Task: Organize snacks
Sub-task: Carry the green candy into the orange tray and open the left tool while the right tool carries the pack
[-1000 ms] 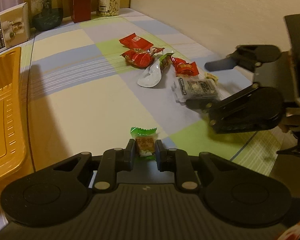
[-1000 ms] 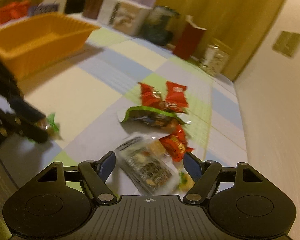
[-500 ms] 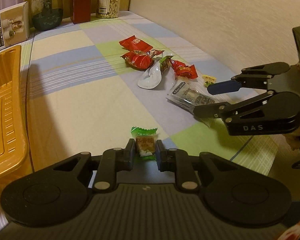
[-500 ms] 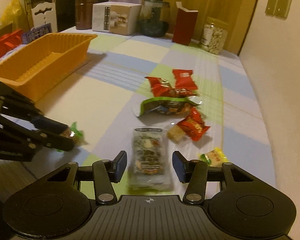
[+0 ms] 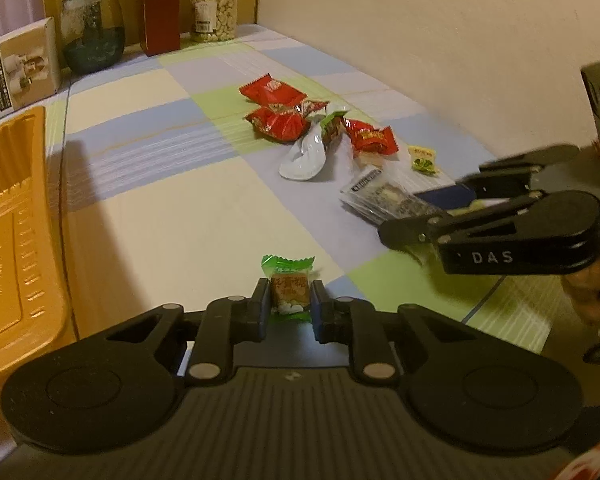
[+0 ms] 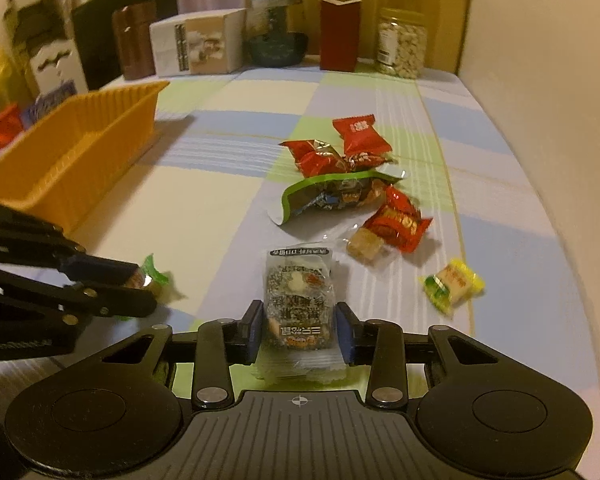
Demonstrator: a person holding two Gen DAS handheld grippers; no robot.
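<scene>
My left gripper is shut on a small green-wrapped candy above the table's near edge; it also shows in the right wrist view. My right gripper has closed on a clear packet of dark snack, which still lies on the cloth. In the left wrist view that packet lies between the right gripper's fingers. An orange basket stands at the left, also visible in the left wrist view.
Loose snacks lie mid-table: red packets, a green-edged bag, a red candy, a yellow candy. Boxes, a dark jar and a nut jar line the far edge. A wall runs along the right.
My right gripper moved in over the clear snack packet and closed its fingers onto it. My left gripper stayed put, still holding the green candy.
</scene>
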